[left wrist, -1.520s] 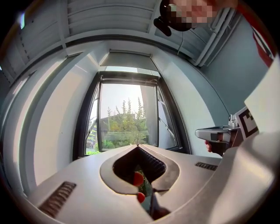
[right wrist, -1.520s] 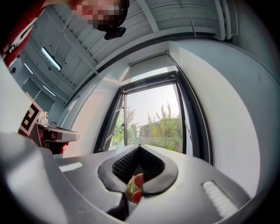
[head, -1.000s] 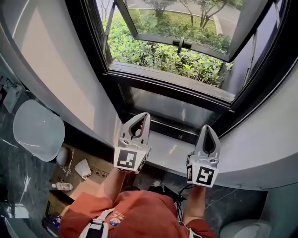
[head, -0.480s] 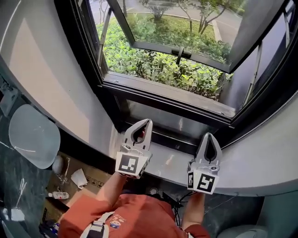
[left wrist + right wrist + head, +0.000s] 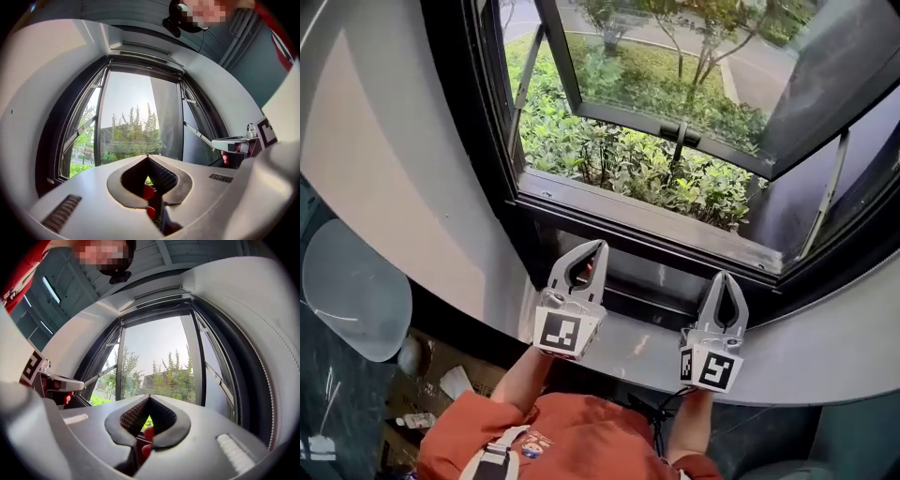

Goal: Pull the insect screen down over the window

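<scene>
Presently left gripper [image 5: 596, 247] and right gripper [image 5: 724, 278] are clenched, empty. I should raise both evenly toward the window [image 5: 637, 217] top rail [image 5: 145, 56] at twelve o'clock, then open.

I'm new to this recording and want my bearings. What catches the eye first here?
The open window fills the top of the head view, with green shrubs right outside. Below it, the left gripper and right gripper hover over the sill, both shut and empty, pointing at the window.
</scene>
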Action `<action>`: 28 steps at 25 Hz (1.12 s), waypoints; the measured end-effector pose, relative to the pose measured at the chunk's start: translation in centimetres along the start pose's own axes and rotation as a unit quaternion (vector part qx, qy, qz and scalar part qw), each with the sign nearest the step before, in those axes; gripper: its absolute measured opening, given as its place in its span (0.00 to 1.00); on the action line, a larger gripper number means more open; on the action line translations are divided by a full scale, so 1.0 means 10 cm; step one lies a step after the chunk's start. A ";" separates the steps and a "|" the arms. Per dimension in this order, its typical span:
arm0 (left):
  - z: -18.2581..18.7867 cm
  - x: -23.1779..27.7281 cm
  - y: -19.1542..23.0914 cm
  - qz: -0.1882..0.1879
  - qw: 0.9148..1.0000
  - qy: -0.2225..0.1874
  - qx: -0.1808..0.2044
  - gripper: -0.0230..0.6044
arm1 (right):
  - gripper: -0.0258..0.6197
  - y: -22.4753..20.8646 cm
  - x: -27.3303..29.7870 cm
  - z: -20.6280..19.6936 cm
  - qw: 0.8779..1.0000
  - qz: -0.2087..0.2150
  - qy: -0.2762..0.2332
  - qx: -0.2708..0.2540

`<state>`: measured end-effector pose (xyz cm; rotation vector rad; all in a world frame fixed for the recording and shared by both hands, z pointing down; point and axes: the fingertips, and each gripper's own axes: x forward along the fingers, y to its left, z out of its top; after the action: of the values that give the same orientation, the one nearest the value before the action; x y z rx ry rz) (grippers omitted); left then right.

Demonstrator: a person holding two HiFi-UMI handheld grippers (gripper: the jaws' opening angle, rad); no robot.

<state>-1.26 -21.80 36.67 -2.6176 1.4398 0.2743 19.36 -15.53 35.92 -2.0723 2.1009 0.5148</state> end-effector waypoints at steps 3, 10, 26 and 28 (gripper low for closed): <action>0.00 0.07 0.09 -0.005 1.000 -0.005 -0.007 0.05 | 0.05 0.07 0.09 0.01 1.000 0.000 0.002 -0.005; -0.04 0.18 0.21 0.000 1.000 -0.003 0.000 0.05 | 0.05 0.05 0.28 0.00 1.000 0.002 -0.004 -0.007; 0.54 0.40 0.37 0.008 0.997 -0.071 0.032 0.05 | 0.05 -0.25 0.58 0.70 0.995 -0.005 -0.087 -0.052; 0.69 0.46 0.40 0.010 0.996 -0.085 0.038 0.05 | 0.05 -0.29 0.64 0.86 0.993 -0.004 -0.104 -0.063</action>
<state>-2.89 -26.26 28.79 -2.4552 1.3919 0.4250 20.81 -18.54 25.32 -1.9908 1.9863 0.8438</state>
